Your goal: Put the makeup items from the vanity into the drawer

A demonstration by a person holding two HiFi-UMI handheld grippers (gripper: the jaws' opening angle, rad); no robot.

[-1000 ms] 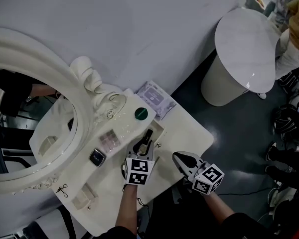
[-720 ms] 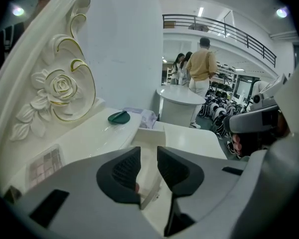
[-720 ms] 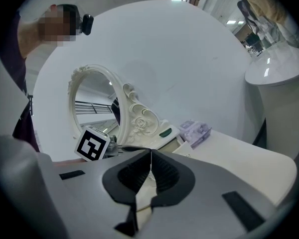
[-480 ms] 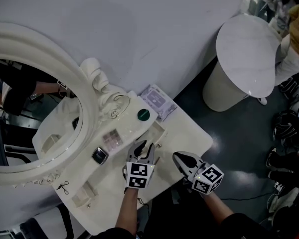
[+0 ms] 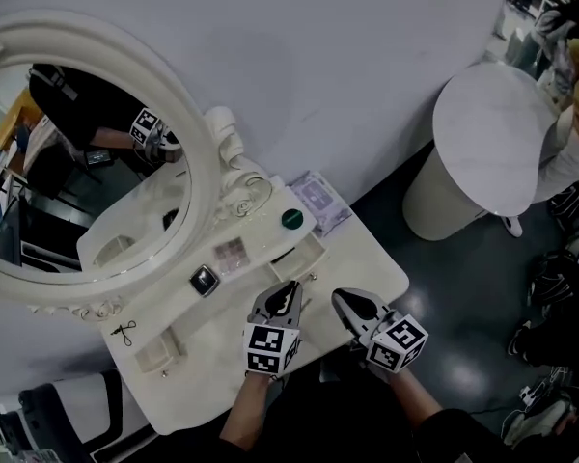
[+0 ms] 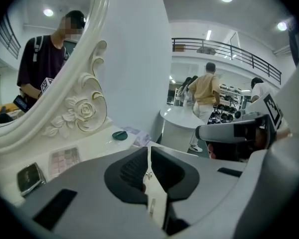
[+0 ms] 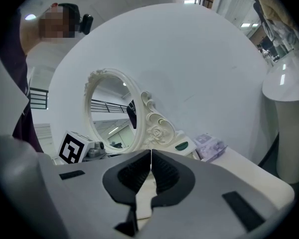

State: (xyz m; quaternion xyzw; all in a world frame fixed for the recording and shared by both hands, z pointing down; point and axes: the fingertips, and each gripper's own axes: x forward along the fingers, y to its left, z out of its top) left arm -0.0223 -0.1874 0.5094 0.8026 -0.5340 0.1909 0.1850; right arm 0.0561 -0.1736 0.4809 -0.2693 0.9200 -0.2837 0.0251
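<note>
On the white vanity (image 5: 362, 258), a green round compact (image 5: 291, 219), a pink eyeshadow palette (image 5: 232, 256) and a dark square compact (image 5: 205, 280) lie along the mirror's foot. The drawer (image 5: 309, 252) stands open beside them. My left gripper (image 5: 289, 290) hovers just in front of the drawer. Its jaws are closing and stand almost together, with nothing between them. My right gripper (image 5: 348, 302) is to its right, over the vanity's front edge, shut and empty. The left gripper view shows the compact (image 6: 120, 135), the palette (image 6: 65, 157) and my left gripper (image 6: 149, 151). In the right gripper view my right gripper (image 7: 151, 153) points at the mirror.
An ornate oval mirror (image 5: 87, 162) fills the vanity's left side. A purple packet (image 5: 317, 197) lies at the back corner and a small white tray (image 5: 159, 351) near the front left. A round white pedestal table (image 5: 487, 138) stands to the right, with shoes on the dark floor beyond.
My left gripper has drawn back from over the drawer toward the front edge, and its jaws have come together from wide open. The head view has swung to show more of the mirror.
</note>
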